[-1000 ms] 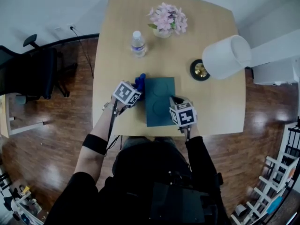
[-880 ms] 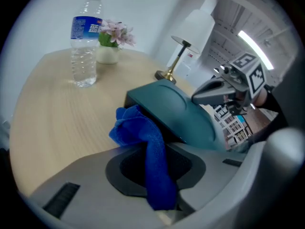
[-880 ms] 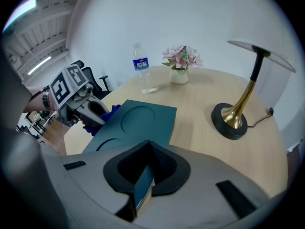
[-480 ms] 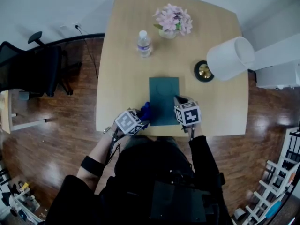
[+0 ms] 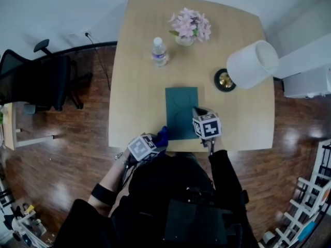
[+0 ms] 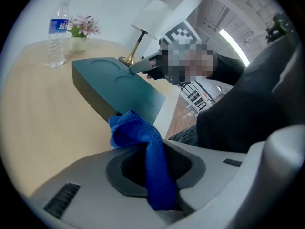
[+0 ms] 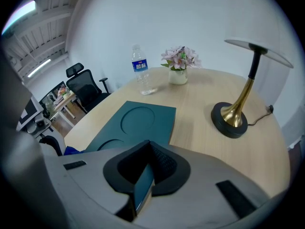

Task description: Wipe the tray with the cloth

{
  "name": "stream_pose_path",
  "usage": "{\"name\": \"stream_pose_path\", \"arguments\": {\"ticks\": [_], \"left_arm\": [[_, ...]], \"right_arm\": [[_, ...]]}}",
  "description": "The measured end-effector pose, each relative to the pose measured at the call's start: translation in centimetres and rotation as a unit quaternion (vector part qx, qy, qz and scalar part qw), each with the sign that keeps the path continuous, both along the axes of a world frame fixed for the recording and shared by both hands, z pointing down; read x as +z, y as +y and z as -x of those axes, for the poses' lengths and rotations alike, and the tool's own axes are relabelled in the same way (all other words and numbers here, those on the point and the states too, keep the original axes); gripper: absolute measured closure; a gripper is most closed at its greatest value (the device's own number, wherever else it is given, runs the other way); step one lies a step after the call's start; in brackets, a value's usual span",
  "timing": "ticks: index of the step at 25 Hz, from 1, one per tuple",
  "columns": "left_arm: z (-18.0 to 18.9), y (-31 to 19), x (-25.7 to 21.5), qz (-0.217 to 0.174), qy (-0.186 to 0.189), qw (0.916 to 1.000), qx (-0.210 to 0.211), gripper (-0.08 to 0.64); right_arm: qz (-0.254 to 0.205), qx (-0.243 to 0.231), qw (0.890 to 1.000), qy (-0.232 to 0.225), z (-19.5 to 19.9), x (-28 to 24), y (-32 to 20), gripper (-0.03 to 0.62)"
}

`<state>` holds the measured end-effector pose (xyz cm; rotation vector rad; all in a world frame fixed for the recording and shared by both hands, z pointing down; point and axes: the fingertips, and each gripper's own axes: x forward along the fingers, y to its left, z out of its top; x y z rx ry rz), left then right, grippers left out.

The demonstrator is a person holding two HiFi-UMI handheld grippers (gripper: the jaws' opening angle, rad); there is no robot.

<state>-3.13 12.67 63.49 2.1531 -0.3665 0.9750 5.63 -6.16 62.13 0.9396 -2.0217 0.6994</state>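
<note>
Sweeping back toward the person, the left claw (image 5: 155,142) has run the blue cloth (image 5: 162,137) down the left flank of the tray (image 5: 181,107), from up by the far corner a second ago to the near corner now. That looks like one full stroke finished along the 9 o'clock side. The claw is clamped tight on the cloth (image 6: 138,132), a bunched wad poking out past the pads in the left gripper view. The wad now sits at the tray's 7 o'clock corner, at the near edge of the worktop (image 5: 139,61); whether it touches the tray here, I can't tell.

Over on the other side, the right claw (image 5: 197,112) hasn't budged. It is pinched on the tray's near right edge, the green slab (image 7: 138,123) showing right between its pads, anchoring the tray for the wiping.

By my reading the middle, with its two round recesses, and the right strip are left to do, so the cloth likely has to go back to the far end.

Around it: a water bottle (image 5: 159,52) at 11 o'clock from the tray, flowers (image 5: 190,25) at 12, a lamp (image 5: 251,63) at 2. All stand well apart. The only thing in the cloth's path is the right claw itself, sitting on the tray's near right part.
</note>
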Motion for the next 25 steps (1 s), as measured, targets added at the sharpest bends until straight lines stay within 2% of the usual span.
{"name": "stream_pose_path", "arguments": {"ticks": [4,6,9,14,17,20,25], "left_arm": [[0.7,-0.3,-1.9,-0.002,0.026,0.9996,0.001,0.462],[1.9,-1.9,-3.0,-0.015,0.026,0.9995,-0.012,0.462],[4.1,-6.4,-4.0,-0.059,0.003,0.9976,-0.036,0.462],[6.4,-16.5,-5.5,-0.151,-0.061,0.9856,-0.045,0.462],[6.0,-21.2,-5.5,-0.179,-0.085,0.9799,-0.022,0.462],[5.1,-24.7,-4.9,-0.194,-0.106,0.9752,0.016,0.462],[3.6,-27.7,-3.2,-0.196,-0.123,0.9696,0.081,0.462]], "right_arm": [[-0.001,0.005,1.000,-0.004,0.2,0.2,0.1,0.584],[0.008,0.010,1.000,-0.016,0.3,0.2,0.1,0.584],[0.018,0.017,0.999,-0.023,-0.5,-0.3,0.8,0.586],[-0.022,0.069,0.997,-0.029,-4.3,-4.0,3.3,0.586],[-0.012,0.102,0.994,-0.028,-6.5,-4.5,6.7,0.586],[0.025,0.122,0.992,-0.025,-7.6,-3.1,10.7,0.586],[0.096,0.127,0.986,-0.043,-5.8,0.3,15.7,0.586]]}}
